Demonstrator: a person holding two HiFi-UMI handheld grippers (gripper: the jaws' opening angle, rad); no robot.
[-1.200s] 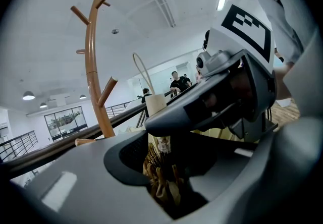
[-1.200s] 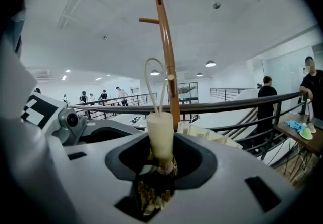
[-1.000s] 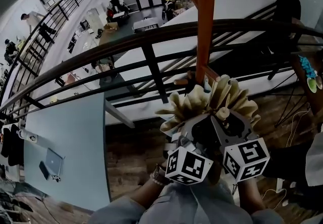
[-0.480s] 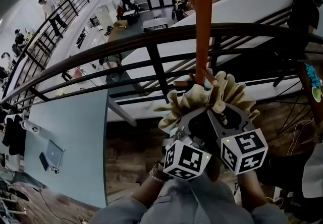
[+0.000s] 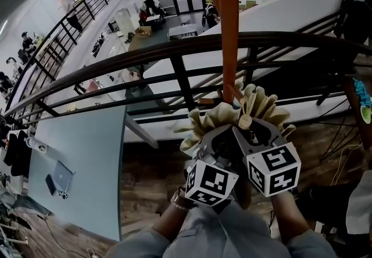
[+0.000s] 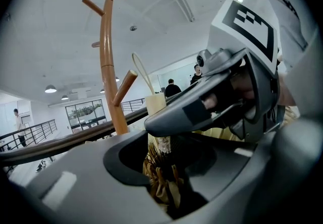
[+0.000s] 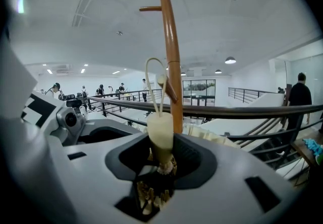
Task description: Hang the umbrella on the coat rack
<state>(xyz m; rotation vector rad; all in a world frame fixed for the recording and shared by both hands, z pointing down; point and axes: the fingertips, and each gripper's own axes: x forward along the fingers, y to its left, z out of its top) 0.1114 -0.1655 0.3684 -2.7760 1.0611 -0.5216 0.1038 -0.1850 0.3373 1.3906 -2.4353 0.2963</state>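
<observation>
- The folded beige umbrella [image 5: 216, 117] rests on nothing. It is carried in the air between the two claws, handle end forward, just beside the pole of the wooden coat rack [image 5: 230, 30] and on the near side of the dark railing [image 5: 145, 58]. Whether it touches the pole I cannot tell.
- The left claw [image 5: 216, 142] has its jaws closed round the bunched fabric and rib tips, which fill the gap between them in the left gripper view.
- The right claw [image 5: 256, 132] stands fairly wide, yet its jaws press on the umbrella's neck just below the cream handle [image 7: 160, 134], so it has hold of it too.
- A thin cord loop [image 7: 151, 79] rises from the handle, close to a short slanted peg [image 6: 124, 87] on the pole.
- Handling, as a judgement: the umbrella looks light. Its cloth is soft and loose and will give and slide under the pads, while the ribs are thin and could bend if squeezed hard.
- The firm places to grip are the stiff neck and the handle. The loop is limp, so it probably needs the handle tilted for it to open over a peg.
</observation>
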